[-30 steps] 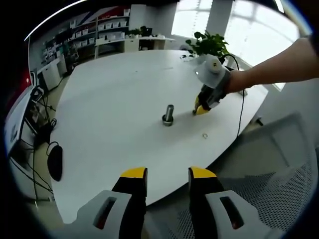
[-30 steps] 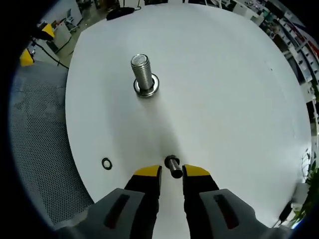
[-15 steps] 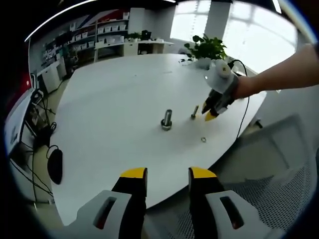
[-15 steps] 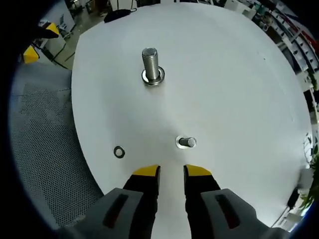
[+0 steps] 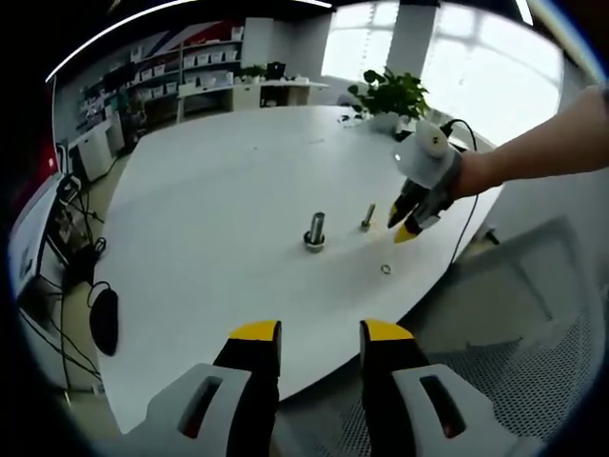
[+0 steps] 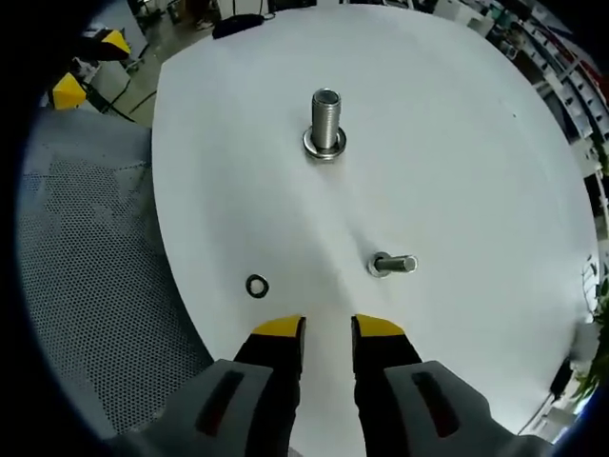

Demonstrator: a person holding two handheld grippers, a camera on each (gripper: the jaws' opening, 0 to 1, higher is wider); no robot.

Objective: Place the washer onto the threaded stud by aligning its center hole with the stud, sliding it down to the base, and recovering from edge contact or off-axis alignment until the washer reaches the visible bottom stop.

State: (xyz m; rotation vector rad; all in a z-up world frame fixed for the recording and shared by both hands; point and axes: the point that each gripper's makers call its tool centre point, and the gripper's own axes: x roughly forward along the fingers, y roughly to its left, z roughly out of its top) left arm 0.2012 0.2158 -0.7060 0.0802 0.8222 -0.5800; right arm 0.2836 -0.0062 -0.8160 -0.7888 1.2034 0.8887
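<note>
Looking along the right gripper (image 6: 326, 328), its two yellow-tipped jaws sit a small gap apart with nothing between them, hovering over the near edge of the white table (image 6: 457, 143). The washer (image 6: 257, 286) is a small dark ring lying flat on the tabletop at about 11 o'clock from the jaw tips, close to the table edge — loose, touching neither stud nor gripper. At roughly 1 o'clock from the tips, a bit farther out, stands the small threaded stud (image 6: 393, 264) on its little flat base; in this fisheye it looks tipped toward 3 o'clock, though that may just be the lens. Straight up at 12 o'clock, well apart from both, is the big threaded stud (image 6: 325, 122) standing upright with a ring already seated around its foot. A grey mesh chair (image 6: 86, 276) fills the area off the table around 9 o'clock. From the left gripper view, the left gripper (image 5: 320, 335) hangs back off the table edge, jaws parted a modest way and empty. Out across the table you can see the same bits: big stud (image 5: 315, 230) near the middle, small stud (image 5: 367, 217) just beside it toward 3 o'clock, and the washer (image 5: 385, 268) lying below them toward the near edge. The right gripper (image 5: 410, 224) comes in from 2 o'clock on a person's arm (image 5: 533, 152) — its yellow tips hang just past the small stud, above the table. A potted plant (image 5: 390, 92) sits at the far side.
</note>
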